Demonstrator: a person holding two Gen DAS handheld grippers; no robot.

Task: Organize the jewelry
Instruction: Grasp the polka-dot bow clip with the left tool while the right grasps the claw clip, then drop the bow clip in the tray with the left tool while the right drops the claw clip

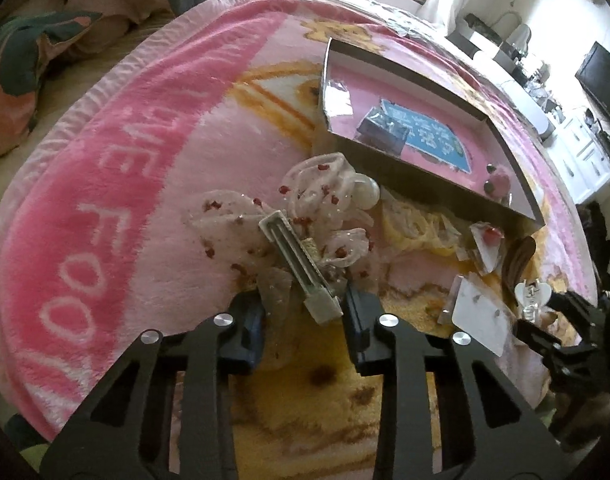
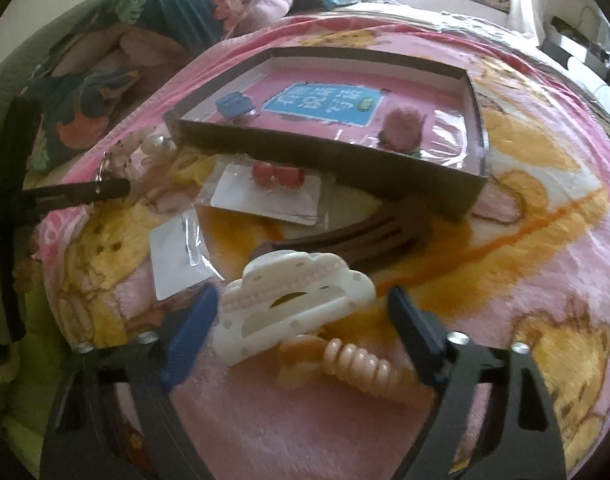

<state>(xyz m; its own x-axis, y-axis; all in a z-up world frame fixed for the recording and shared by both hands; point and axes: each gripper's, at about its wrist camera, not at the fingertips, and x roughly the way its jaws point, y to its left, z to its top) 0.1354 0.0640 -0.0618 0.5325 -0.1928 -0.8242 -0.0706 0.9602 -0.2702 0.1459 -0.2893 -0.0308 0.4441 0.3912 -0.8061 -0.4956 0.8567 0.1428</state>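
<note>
A shallow cardboard box (image 1: 445, 188) (image 2: 337, 160) lies on a pink blanket; inside it are a small blue box (image 2: 235, 105) and a pink fluffy ball (image 2: 401, 126). My left gripper (image 1: 305, 304) is open around the clip end of a sheer bow hair clip with red specks (image 1: 297, 216). My right gripper (image 2: 301, 320) is open, with a white claw hair clip (image 2: 293, 304) between its fingers. A peach spiral hair tie (image 2: 361, 368) lies just below that clip. The right gripper also shows in the left wrist view (image 1: 545, 312).
Between the grippers and the box lie a card with red earrings (image 2: 273, 196), a white card in plastic (image 2: 177, 256) and a dark brown claw clip (image 2: 369, 236). A pearl piece (image 1: 367, 194) sits by the box corner. Pillows (image 2: 105, 80) lie at the back left.
</note>
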